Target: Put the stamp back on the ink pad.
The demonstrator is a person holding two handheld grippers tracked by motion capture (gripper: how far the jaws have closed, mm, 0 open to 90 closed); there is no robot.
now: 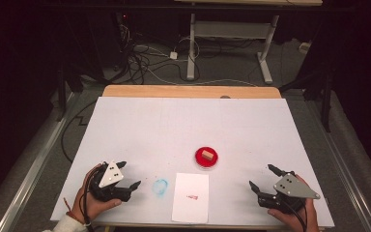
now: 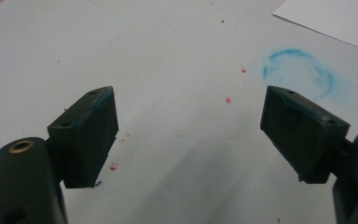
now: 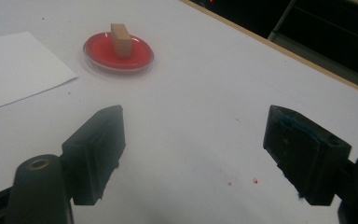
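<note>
The wooden block (image 1: 207, 154) stands in the middle of a red dish (image 1: 199, 162), near the centre of the bench (image 1: 183, 121), just beyond the far right corner of a white paper sheet (image 1: 190, 203). In the right gripper view the block (image 3: 120, 39) lies ahead and to the left of the tool, its long axis running roughly away from the camera, a narrow end facing it. The right tool (image 1: 263, 178) looks nearer to the dish than the left tool (image 1: 127, 175), which sits across the paper and a blue ring stain (image 1: 160, 187); so I judge the right hand the likelier one to reach forward and leftward. Both tools rest low at the near edge with jaws spread wide, holding nothing.

Count: one block, one dish, one sheet bearing a small red mark (image 1: 191, 197), one blue stain, two tools.
</note>
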